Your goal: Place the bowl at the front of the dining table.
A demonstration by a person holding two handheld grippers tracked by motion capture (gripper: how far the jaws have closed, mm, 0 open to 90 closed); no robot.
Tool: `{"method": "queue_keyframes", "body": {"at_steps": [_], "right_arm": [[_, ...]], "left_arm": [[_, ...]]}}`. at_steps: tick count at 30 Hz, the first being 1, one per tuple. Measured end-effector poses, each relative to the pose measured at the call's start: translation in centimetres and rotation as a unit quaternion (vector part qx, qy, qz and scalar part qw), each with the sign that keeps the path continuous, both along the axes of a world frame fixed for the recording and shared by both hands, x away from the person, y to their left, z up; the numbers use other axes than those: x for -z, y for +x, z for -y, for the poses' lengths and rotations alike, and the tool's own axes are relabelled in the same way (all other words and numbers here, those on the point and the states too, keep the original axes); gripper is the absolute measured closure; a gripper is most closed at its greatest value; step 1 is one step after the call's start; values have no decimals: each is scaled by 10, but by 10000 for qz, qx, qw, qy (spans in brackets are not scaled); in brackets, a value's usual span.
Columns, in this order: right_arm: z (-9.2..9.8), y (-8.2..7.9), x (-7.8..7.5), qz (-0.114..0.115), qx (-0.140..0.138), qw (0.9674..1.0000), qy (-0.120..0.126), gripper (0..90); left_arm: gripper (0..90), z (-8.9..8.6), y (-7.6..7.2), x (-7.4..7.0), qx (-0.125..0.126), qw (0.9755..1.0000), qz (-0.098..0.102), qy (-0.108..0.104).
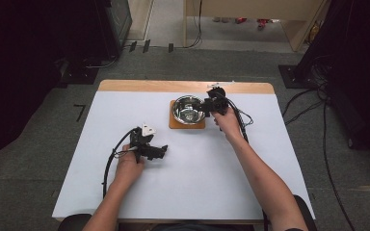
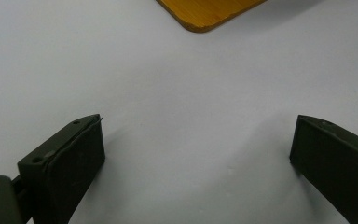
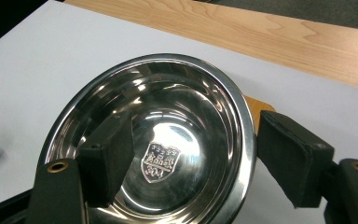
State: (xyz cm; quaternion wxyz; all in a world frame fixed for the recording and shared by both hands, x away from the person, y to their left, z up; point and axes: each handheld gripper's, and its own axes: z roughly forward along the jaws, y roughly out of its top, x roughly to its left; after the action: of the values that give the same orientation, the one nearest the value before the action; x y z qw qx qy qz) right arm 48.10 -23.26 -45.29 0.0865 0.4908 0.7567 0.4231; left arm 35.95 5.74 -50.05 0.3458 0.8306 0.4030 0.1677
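the white-covered rectangular table point(image 1: 192, 178) with a bare pale wood strip along its far edge carries everything here. on its far half lies a small square bamboo board point(image 1: 174, 124) with rounded corners, and on that board sits the round polished stainless-steel bowl point(image 3: 168, 116), empty, with a stamped crest in its bottom.

the right gripper point(image 1: 208, 106) is at the bowl's right-hand rim. in the right gripper view one black jaw stands inside the bowl and the other outside, so the rim wall runs between them; the jaws are spread fairly wide and a gap shows on the outer side, so nothing is clamped.

the left gripper point(image 1: 163, 152) rests on bare tabletop near the person, well apart from the board, its jaws wide and empty.

the risk, as i judge it: the steel is slick and the wall thin and curved, so a shallow or off-square pinch could slip off. lifting by one edge could also tip the bowl or drag it across the board.
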Motion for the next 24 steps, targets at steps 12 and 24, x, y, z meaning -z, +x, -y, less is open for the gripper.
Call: {"method": "queue_keyframes", "body": {"at_steps": [12, 24], "right_arm": [[2, -11, -6, 108, -65, 9999, -87, 271], [-1, -26, -16, 146, -209, 9997, -68, 250]], "left_arm": [[29, 0, 0, 0, -5, 10000, 1, -3], [29, 0, 0, 0, 2, 10000, 1, 2]]}}
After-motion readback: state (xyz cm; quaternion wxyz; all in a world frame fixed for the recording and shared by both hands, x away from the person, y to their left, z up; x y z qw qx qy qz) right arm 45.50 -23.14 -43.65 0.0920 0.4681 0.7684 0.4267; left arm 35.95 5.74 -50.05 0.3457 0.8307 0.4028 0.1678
